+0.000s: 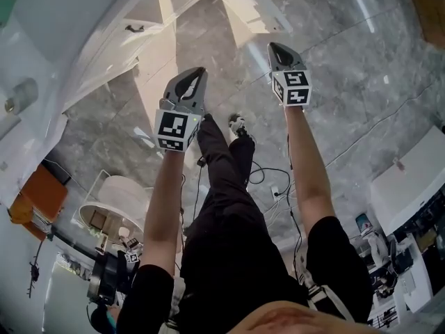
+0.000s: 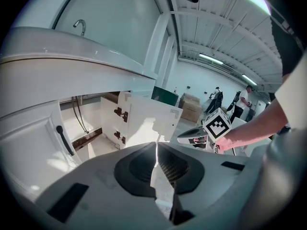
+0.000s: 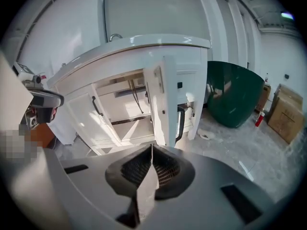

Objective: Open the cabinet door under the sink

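Under the smooth white sink counter (image 3: 144, 44), the flat white right-hand cabinet door (image 3: 162, 104) stands swung out. The right gripper view shows it almost edge-on, with its black bar handle (image 3: 180, 123) on the outer face. The left-hand white door (image 2: 33, 143), with its own slim black handle (image 2: 64, 140), looks slightly ajar too, though the angle makes that hard to judge. Inside the open bay, thin dark hoses (image 3: 136, 97) hang down.

To the cabinet's right sits a big dark green rounded tub (image 3: 235, 92), with brown cardboard boxes (image 3: 287, 111) beyond it. A small pale roll (image 3: 207, 135) lies on the glossy grey veined stone floor (image 1: 348, 82). A curved chrome tap (image 2: 80, 25) rises from the counter. The open door is the nearest thing ahead of the right gripper.

The person stands in black trousers (image 1: 229, 207), with both bare forearms stretched forward and down. The left gripper (image 1: 197, 75) and the right gripper (image 1: 275, 49) are held side by side, apart from each other. Both point toward the cabinet, stop short of the door and touch nothing. Each has its grey jaws pressed together, empty.
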